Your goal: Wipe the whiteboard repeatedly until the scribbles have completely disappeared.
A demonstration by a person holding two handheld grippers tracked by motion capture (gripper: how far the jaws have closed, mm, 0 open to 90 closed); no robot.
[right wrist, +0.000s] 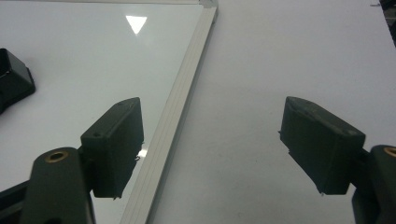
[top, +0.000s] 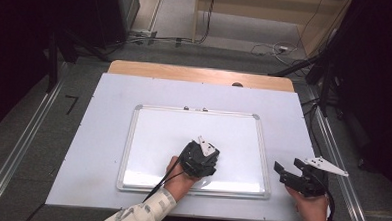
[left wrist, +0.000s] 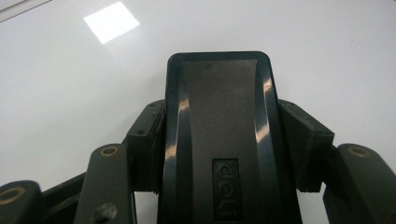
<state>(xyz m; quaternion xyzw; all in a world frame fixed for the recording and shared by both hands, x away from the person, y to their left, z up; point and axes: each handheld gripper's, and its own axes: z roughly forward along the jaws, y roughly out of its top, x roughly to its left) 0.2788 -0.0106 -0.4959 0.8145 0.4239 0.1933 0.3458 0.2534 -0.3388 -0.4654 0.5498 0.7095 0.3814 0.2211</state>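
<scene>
My left hand-held gripper [top: 202, 158] clamps the eraser [left wrist: 219, 135], wiping the whiteboard [top: 147, 138]; next, sweep toward nine o'clock. Right hand-held gripper [top: 292, 174] waits, jaws spread.

Left hand-held gripper [top: 200, 159] clamped tight, tilted down; right hand-held gripper [top: 287, 173] with jaws wide apart, level.

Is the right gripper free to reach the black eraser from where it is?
Probably not usefully: the eraser is already clamped in the left gripper on the whiteboard. The right gripper, jaws open, sits off the board's edge.
</scene>
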